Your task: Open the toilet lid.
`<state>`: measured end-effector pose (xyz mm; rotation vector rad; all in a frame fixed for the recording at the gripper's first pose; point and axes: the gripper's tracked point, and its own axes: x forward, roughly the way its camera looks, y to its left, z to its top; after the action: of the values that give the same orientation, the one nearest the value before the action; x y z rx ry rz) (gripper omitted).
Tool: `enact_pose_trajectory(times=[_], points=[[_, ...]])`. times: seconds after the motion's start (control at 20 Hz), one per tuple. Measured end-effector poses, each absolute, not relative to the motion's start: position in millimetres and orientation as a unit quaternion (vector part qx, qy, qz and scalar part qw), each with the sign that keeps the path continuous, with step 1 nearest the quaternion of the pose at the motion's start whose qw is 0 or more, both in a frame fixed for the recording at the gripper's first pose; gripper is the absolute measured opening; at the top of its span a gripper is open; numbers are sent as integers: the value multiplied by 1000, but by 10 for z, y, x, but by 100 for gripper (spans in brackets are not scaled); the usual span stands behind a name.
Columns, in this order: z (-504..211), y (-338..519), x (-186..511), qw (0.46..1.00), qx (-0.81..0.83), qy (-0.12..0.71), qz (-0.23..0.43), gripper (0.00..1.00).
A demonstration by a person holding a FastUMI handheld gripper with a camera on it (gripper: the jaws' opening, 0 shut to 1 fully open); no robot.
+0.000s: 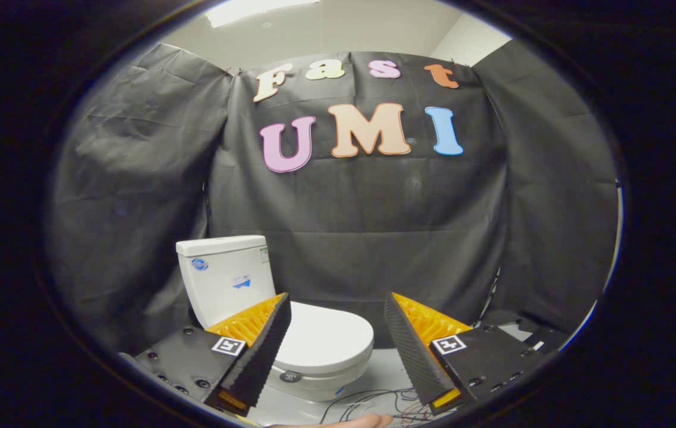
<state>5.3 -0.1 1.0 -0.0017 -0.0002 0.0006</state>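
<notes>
The gripper [338, 315] is spread wide, grasping nothing; just ahead between its fingers, the toilet [236, 279] has its lid [329, 339] down.

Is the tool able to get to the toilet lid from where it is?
Probably yes. The tool is open, and the closed toilet lid lies just beyond its fingers with nothing between. The wires lie lower, on the floor.

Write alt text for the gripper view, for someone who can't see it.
A white ceramic toilet with its lid shut stands just beyond the open two-finger gripper, whose ridged black fingers hold nothing. Its white tank backs onto black cloth; thin wires lie on the floor.
</notes>
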Motion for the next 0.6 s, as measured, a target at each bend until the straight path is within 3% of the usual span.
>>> enact_pose_trajectory(times=[0.6], points=[[-206, 129, 865, 1000, 8, 23, 18, 98]])
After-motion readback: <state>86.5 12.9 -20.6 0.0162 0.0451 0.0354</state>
